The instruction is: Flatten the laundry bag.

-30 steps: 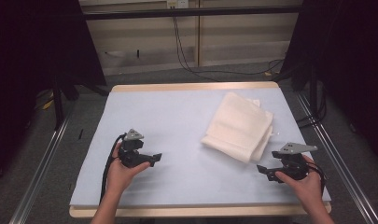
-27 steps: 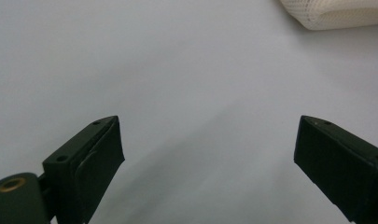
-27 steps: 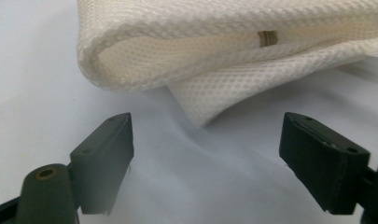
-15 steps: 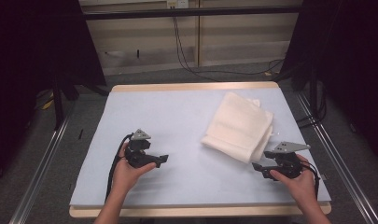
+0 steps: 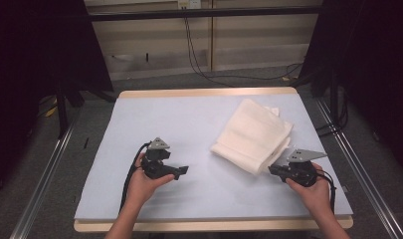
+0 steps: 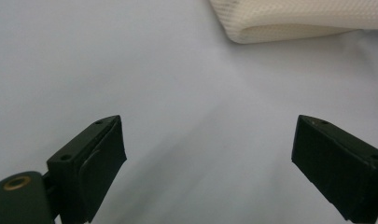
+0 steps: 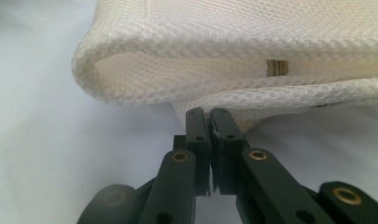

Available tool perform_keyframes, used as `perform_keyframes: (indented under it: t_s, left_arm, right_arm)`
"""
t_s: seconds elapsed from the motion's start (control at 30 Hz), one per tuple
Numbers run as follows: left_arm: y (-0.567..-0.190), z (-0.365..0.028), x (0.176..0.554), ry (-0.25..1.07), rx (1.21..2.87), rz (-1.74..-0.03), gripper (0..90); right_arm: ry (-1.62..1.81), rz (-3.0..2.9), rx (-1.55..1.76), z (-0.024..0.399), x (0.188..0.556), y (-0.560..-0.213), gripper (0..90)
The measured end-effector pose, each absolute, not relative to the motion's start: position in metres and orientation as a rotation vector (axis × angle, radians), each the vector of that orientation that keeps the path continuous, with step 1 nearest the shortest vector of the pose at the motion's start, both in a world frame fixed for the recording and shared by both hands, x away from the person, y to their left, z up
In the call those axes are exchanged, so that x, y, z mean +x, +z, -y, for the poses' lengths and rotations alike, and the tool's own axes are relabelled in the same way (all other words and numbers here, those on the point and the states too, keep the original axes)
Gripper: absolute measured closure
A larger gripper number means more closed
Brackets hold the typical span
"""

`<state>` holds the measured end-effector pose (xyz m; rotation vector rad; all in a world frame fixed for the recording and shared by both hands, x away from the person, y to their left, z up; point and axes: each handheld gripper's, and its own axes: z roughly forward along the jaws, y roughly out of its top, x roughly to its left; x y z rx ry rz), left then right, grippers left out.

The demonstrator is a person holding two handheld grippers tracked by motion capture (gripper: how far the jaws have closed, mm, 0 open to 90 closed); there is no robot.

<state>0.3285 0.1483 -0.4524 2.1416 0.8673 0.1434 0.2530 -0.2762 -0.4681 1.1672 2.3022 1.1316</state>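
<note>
**Folded Cloth Pinched at Its Near Corner**

On the right half of the table lies a folded cream cloth, set at a slant so one corner points toward the near right. It has a fine mesh weave, and the right gripper view shows it doubled over into a thick rounded fold with a thinner bottom layer spread flat beneath (a small tan tag peeks from between the layers). The right gripper, held by the right hand close to the near right corner of the table, has just been closing its jaws; they now stand together at the cloth's near corner, where the bottom layer's edge appears caught between their tips. The left gripper, in the left hand, sits left of the cloth and well apart from it, jaws wide apart with nothing between them, pointing right across bare surface.

The cloth's far right corner lies near the table's right edge. Left of the cloth the pale blue surface is open all the way to the left edge, and a bare strip runs along the near edge between the two hands.
</note>
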Motion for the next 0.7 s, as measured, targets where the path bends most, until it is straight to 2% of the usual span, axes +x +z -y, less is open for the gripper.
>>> perform_keyframes:
  t_s: [0.4,0.7]
  left_arm:
    - [-0.452,-0.117,0.323,0.071,2.150,-0.765,10.8]
    - [-0.447,-0.089,0.324,0.042,2.171,-0.704,11.0]
  right_arm:
    - [1.172,-2.383,1.077,0.245,0.250,-0.468,89.7]
    - [1.193,-2.367,1.094,0.243,0.250,-0.469,89.7]
